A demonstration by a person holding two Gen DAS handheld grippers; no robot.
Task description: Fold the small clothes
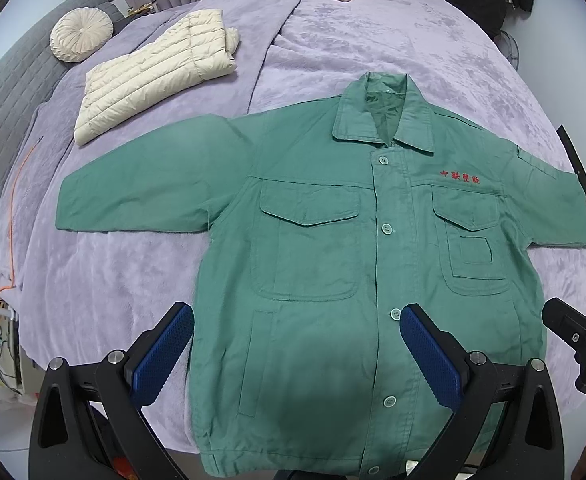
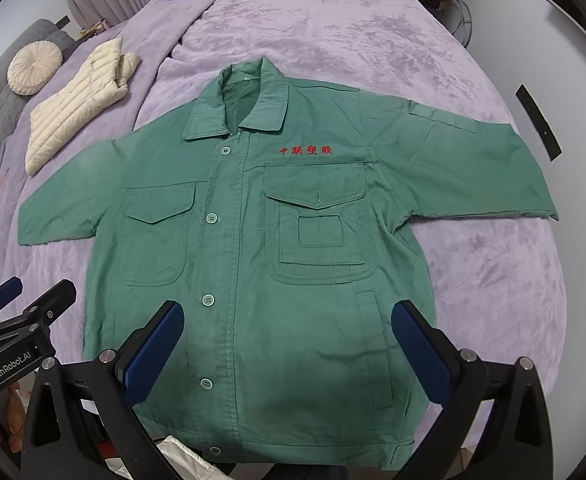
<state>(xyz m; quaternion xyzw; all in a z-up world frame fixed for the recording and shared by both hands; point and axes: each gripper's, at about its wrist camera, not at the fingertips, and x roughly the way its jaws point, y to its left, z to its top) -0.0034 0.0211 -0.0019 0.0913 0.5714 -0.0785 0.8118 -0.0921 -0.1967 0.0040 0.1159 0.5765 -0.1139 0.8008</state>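
— Left wrist view: where's the green jacket [image 1: 333,260]?

— Flat on the bed [image 1: 113,272], buttoned, collar at 12 o'clock, hem at 6, long axis running straight away from both.

— Which is nearer?

— Left hand-held gripper [image 1: 297,352] and right hand-held gripper [image 2: 287,346] both hover over the hem, jaws wide, empty. I'd guess either sleeve goes first.

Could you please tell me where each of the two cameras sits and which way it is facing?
Left wrist: sits on the left gripper, over the hem of the green jacket, facing its collar; open jaws, right gripper at the edge.
Right wrist: on the right gripper, same heading; left gripper at the edge.
Shared: jacket, purple bed, cream puffer.
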